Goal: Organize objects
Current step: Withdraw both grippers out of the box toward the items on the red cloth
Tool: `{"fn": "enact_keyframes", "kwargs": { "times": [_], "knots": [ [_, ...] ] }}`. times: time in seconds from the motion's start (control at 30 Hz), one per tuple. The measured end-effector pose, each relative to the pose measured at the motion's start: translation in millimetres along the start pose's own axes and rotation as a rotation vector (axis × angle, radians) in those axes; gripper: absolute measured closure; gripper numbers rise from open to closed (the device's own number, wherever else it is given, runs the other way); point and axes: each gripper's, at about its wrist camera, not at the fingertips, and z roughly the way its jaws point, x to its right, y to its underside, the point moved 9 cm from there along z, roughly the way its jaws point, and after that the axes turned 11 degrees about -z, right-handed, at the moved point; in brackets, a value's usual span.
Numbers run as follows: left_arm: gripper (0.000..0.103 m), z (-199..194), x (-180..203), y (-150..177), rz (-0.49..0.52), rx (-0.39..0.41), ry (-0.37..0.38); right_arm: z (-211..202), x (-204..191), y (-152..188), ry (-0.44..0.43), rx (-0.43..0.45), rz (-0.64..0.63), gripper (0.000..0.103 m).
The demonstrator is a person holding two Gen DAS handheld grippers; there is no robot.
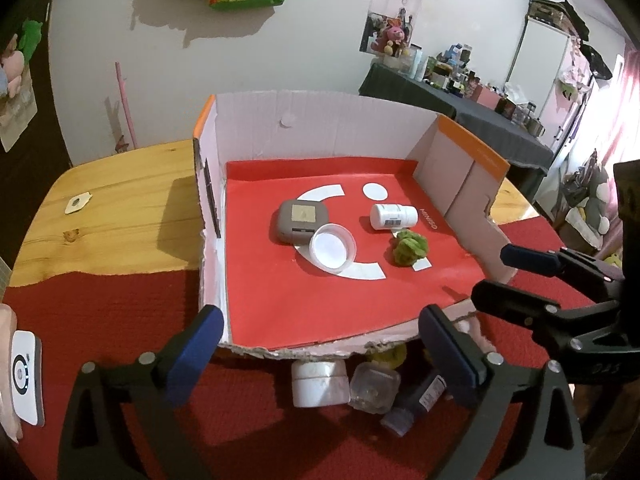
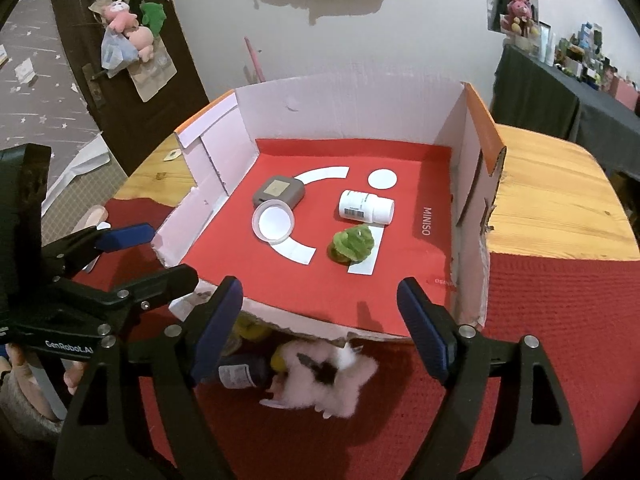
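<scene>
An open cardboard box (image 1: 344, 132) (image 2: 344, 104) with a red floor holds a grey case (image 1: 300, 220) (image 2: 280, 192), a clear round tub (image 1: 332, 246) (image 2: 273, 221), a white pill bottle (image 1: 393, 216) (image 2: 366, 207) lying on its side, and a green fuzzy ball (image 1: 409, 247) (image 2: 354, 245). In front of the box on the red cloth lie a white jar (image 1: 318, 382), a clear square container (image 1: 374, 386), a dark bottle (image 1: 416, 404) (image 2: 244, 374) and a pink fluffy toy (image 2: 324, 376). My left gripper (image 1: 320, 356) and right gripper (image 2: 320, 328) are open and empty above these.
The box sits on a wooden table (image 1: 112, 208) (image 2: 560, 200) partly covered by red cloth (image 2: 560, 340). A white device (image 1: 26, 376) lies at the left. A cluttered dark table (image 1: 480, 108) stands at the back right.
</scene>
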Motion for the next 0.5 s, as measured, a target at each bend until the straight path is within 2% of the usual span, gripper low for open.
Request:
{"fn": "enact_keyframes", "kwargs": {
  "times": [0.5],
  "knots": [
    [0.003,-6.5,0.8,14.6,0.017,-0.011,-0.001,-16.8,-10.9,9.3,-0.005,0.020,-0.007,0.023]
  ]
}}
